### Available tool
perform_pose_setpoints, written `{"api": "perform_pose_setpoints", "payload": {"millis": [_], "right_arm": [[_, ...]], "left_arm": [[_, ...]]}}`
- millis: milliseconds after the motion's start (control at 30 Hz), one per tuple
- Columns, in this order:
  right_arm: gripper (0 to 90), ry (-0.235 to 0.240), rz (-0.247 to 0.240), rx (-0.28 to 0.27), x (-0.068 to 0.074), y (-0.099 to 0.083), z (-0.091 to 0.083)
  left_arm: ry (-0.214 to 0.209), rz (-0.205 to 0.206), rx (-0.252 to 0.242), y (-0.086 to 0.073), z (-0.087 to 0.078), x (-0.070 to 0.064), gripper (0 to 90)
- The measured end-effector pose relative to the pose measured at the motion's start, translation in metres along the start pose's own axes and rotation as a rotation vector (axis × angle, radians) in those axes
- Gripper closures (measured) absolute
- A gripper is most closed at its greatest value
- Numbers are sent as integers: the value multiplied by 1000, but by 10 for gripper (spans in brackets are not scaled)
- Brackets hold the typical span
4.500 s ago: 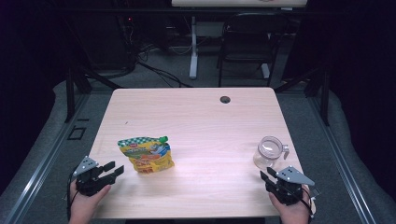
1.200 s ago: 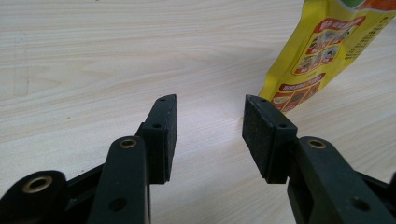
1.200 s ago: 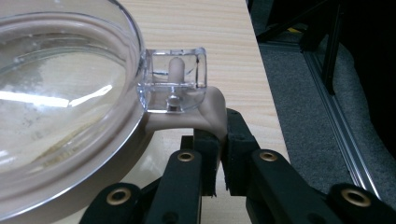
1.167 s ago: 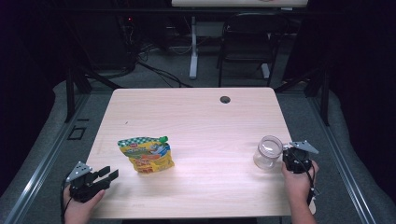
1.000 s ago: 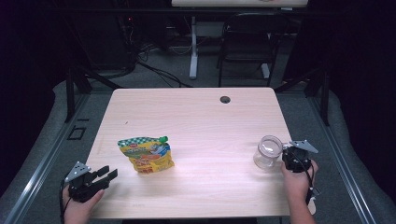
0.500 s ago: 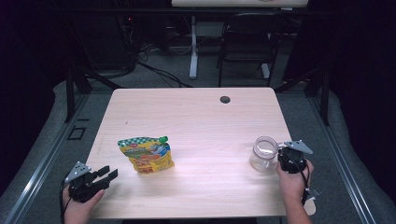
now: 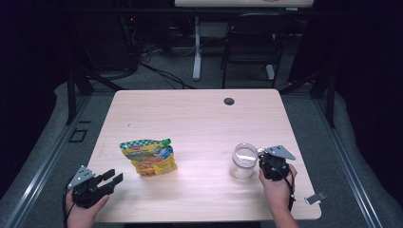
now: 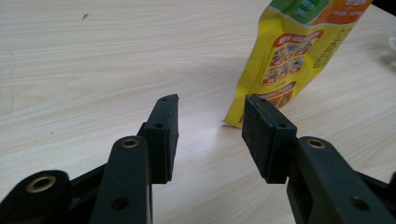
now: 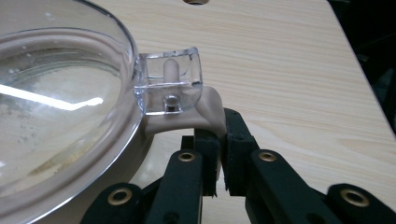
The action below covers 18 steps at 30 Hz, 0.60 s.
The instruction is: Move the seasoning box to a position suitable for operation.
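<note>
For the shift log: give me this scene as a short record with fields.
surface: light wooden table
left gripper: open, fingers empty, pointing at the pouch, apart from it
right gripper: shut on the jar's beige clasp tab
jar: clear glass, lid on, upright at the table's right
pouch: yellow snack pouch with green spout, at the table's left
other: dark cable hole near the far edge

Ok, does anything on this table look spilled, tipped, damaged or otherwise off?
Nothing stands out. The jar stands upright with its clear lid on, and the right gripper is shut on the beige tab at its rim. The yellow pouch looks intact, and the left gripper is open, short of it. No spill on the table.
</note>
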State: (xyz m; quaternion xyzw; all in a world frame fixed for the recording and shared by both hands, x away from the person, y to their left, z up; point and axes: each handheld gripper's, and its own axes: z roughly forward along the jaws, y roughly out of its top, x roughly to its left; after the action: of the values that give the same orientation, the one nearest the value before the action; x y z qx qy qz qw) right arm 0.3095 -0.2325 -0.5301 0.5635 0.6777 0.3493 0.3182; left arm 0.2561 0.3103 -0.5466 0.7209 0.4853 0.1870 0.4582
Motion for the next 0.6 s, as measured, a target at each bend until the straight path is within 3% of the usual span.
{"api": "perform_pose_setpoints", "payload": {"millis": [333, 600], "right_arm": [[865, 61, -26, 0, 29, -2, -3], [864, 100, -69, 4, 51, -5, -3]], "left_arm": [[-16, 30, -7, 1, -4, -11, 571], [-20, 33, 23, 1, -3, -15, 595]]}}
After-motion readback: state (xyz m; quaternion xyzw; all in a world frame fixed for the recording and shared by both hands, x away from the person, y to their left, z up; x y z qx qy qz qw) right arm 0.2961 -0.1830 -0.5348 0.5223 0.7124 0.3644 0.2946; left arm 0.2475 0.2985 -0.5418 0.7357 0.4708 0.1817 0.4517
